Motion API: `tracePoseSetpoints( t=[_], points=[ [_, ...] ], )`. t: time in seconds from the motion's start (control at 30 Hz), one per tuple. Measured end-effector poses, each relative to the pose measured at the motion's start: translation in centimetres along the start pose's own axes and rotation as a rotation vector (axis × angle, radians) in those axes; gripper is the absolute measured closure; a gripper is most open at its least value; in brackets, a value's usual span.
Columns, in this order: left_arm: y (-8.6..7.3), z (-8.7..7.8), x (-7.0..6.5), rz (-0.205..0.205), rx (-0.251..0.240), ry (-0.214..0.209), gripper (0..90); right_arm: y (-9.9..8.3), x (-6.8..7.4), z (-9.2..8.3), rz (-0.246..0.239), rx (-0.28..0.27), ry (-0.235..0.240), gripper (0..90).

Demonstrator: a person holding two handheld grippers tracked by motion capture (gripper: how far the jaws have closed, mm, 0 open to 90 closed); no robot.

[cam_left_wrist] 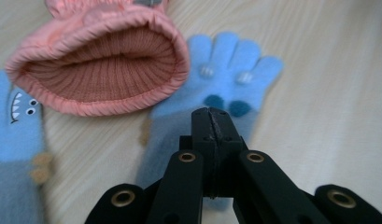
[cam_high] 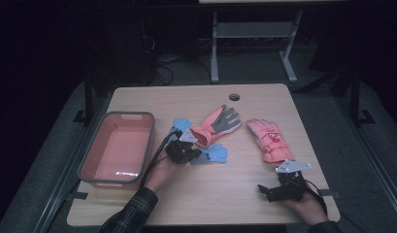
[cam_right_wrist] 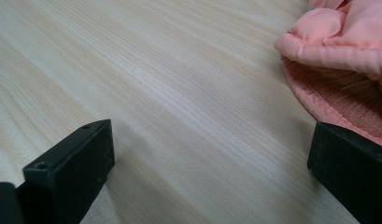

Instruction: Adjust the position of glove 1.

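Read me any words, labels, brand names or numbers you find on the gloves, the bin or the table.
No text can be read.
Right pink glove: a small white mark on its back, too small and blurred to read.
Blue gloves: a cartoon face with teeth and eyes, no lettering.
Pink bin: no label visible.
Table: plain wood grain, no markings.

A pale wood-grain table [cam_high: 201,196] with a round cable hole [cam_high: 234,97] near its far edge carries everything. At the left sits a salmon-pink tub with a grey rim [cam_high: 106,180]. Mid-table lie two small blue gloves [cam_high: 214,154] with a pink-and-grey glove [cam_high: 216,124] between them, cuff overlapping both. To the right, well apart, lies a padded pink glove [cam_high: 270,139].
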State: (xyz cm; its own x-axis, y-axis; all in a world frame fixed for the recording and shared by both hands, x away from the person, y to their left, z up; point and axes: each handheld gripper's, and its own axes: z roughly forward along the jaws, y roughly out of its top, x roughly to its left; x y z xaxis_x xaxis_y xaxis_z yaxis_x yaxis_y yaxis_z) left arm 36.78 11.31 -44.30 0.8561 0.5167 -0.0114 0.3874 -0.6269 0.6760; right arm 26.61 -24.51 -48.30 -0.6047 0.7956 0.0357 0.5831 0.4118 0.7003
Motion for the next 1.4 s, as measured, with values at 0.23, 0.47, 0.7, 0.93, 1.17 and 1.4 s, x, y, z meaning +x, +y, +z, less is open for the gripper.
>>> tracePoseSetpoints(
  t=[0.23, 0.47, 0.7, 0.93, 1.17, 1.4],
  points=[
    [-0.1, 1.9, -0.1, -0.003, 0.051, -0.021, 89.7, 0.0, 0.0, 0.0, 0.0, 0.0, 0.0, 0.4],
    [-0.3, 1.8, -1.1, -0.015, 0.059, -0.062, 89.7, 0.0, 0.0, 0.0, 0.0, 0.0, 0.0, 0.4],
    [-0.4, 1.7, -2.5, -0.021, 0.061, -0.098, 89.7, 0.0, 0.0, 0.0, 0.0, 0.0, 0.0, 0.4],
    [-0.6, 1.8, -3.9, -0.036, 0.051, -0.144, 89.7, 0.0, 0.0, 0.0, 0.0, 0.0, 0.0, 0.4],
    [-0.5, 2.1, -5.4, -0.037, 0.051, -0.201, 89.7, 0.0, 0.0, 0.0, 0.001, 0.0, 0.001, 0.4],
    [-0.3, 2.3, -7.1, -0.01, 0.06, -0.235, 89.7, 0.0, 0.0, 0.0, 0.0, 0.0, 0.001, 0.4]
  ],
)
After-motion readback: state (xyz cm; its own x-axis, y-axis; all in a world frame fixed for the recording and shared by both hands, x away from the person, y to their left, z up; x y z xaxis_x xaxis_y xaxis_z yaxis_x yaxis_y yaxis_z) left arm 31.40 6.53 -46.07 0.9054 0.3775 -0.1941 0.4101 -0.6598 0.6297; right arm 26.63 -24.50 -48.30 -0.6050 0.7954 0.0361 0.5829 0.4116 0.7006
